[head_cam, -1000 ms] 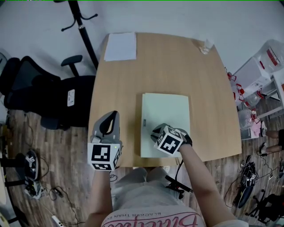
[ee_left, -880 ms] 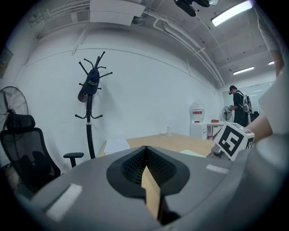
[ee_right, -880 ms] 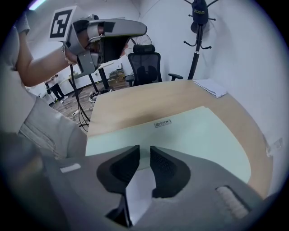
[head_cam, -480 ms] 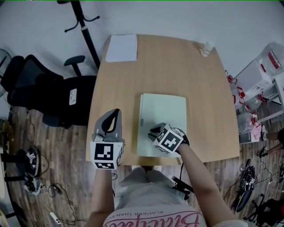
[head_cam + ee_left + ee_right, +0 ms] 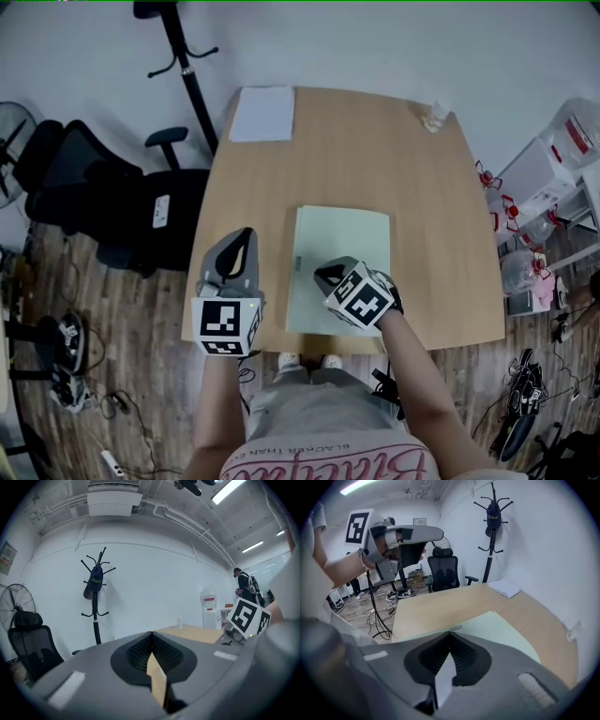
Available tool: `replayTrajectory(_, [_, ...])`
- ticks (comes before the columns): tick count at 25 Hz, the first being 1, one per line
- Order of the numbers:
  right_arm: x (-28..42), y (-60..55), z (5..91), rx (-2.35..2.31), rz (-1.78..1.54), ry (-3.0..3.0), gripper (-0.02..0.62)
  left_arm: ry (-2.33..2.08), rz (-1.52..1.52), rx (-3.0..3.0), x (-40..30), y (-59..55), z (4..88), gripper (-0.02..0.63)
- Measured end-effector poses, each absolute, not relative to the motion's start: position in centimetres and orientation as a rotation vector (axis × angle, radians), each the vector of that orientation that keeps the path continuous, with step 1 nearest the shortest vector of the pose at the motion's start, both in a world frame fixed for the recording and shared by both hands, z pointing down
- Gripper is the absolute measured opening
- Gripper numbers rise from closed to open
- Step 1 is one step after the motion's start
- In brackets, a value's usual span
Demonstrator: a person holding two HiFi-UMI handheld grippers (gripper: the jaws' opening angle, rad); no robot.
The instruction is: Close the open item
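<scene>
Because the pale green folder [image 5: 349, 253] lies flat on the worktop [image 5: 441, 216] right under the closed, empty jaws of the right gripper [image 5: 323, 274], press its cover down softly there, while the left gripper [image 5: 240, 246] hangs beside it, jaws closed too.

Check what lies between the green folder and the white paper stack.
Only bare tabletop separates the green folder and the white paper stack, clearest in the head view.

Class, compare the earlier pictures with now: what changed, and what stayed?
The right gripper is closing its jaws, with nothing between them, over the green folder. The folder, lying flat and closed, the left gripper and the white papers stayed put.
</scene>
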State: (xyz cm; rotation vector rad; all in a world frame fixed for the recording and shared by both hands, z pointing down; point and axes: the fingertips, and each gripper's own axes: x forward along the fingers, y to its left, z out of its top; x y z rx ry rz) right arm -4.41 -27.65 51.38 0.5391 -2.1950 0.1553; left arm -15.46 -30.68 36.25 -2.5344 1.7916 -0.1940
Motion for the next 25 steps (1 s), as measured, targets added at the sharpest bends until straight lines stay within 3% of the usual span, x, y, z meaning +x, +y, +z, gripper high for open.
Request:
replayTrajectory(13, [-1.5,-29.8,43.1,0.911,0.127,-2.333,0.002,1.712,-0.118,-2.493,-13.8,-30.9,32.7,0.012])
replayTrajectory(25, [2.1,-31.2,33.3,1.263,-0.187,-2.484,0.002,1.627,-0.051,-2.463,-12.0,-31.3,30.0,0.012])
